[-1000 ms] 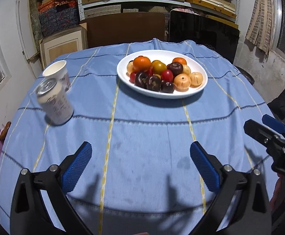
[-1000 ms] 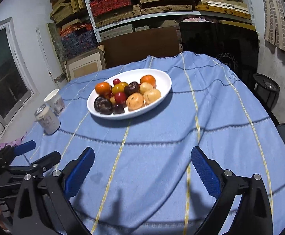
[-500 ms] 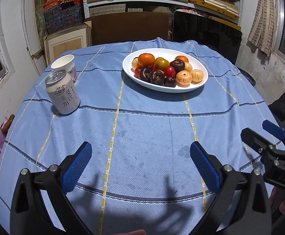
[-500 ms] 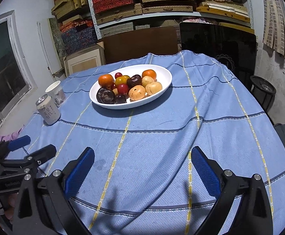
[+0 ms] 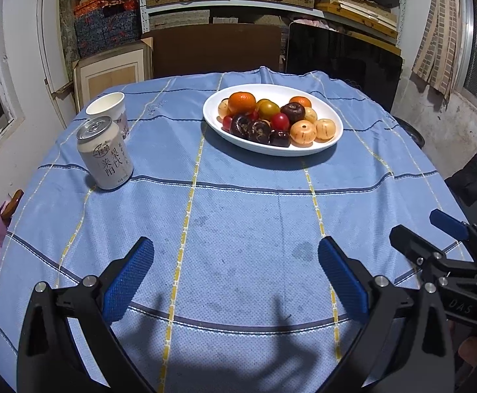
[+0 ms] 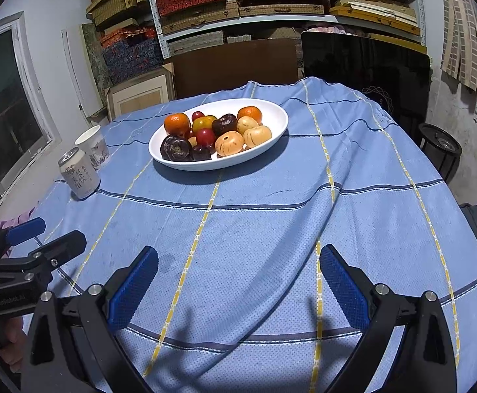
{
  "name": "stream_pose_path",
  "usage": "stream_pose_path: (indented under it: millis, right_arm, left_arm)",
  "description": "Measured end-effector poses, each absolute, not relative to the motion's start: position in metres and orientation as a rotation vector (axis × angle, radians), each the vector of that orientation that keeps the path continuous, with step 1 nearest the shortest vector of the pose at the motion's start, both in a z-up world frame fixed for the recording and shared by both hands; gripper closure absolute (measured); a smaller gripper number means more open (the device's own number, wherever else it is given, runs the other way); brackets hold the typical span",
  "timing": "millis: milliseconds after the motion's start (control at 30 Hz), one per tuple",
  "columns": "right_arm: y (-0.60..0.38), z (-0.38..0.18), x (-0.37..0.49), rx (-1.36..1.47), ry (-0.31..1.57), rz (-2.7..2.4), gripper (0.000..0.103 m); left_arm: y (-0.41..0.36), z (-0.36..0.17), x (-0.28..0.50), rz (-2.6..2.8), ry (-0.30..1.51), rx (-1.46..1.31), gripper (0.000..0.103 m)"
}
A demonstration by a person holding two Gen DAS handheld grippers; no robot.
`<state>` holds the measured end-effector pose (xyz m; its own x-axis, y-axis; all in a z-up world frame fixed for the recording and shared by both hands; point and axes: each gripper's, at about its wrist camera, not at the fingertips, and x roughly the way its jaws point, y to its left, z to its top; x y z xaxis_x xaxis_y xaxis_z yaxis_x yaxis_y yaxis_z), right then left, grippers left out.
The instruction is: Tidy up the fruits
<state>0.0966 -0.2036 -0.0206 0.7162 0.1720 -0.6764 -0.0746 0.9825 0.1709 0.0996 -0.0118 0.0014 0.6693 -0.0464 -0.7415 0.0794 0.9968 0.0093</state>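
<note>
Far left: a white paper cup (image 5: pixel 106 106), a drink can (image 5: pixel 104 152) just in front of it, both clear of the fruit.

Centre, far side of the blue tablecloth (image 5: pixel 238 222): all fruits (image 5: pixel 271 119) piled in the white oval dish (image 5: pixel 304 96); none loose on the cloth. Fits either fruit gathered and done, or a pile waiting to be sorted; no telling which.

Near edge: left gripper (image 5: pixel 235 271) spread wide, holding nothing; right gripper (image 6: pixel 238 276) likewise gaping and bare. Dish well beyond both, straight ahead, slightly left for the right one.
</note>
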Motion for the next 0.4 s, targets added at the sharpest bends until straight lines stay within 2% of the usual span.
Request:
stream_pose_path:
  millis: [400]
  right_arm:
    - [-0.2052, -0.0260, 0.0914, 0.136, 0.776, 0.118, 0.003]
  left_arm:
    - [-0.0086, 0.0010, 0.0971, -0.061, 0.839, 0.043, 0.005]
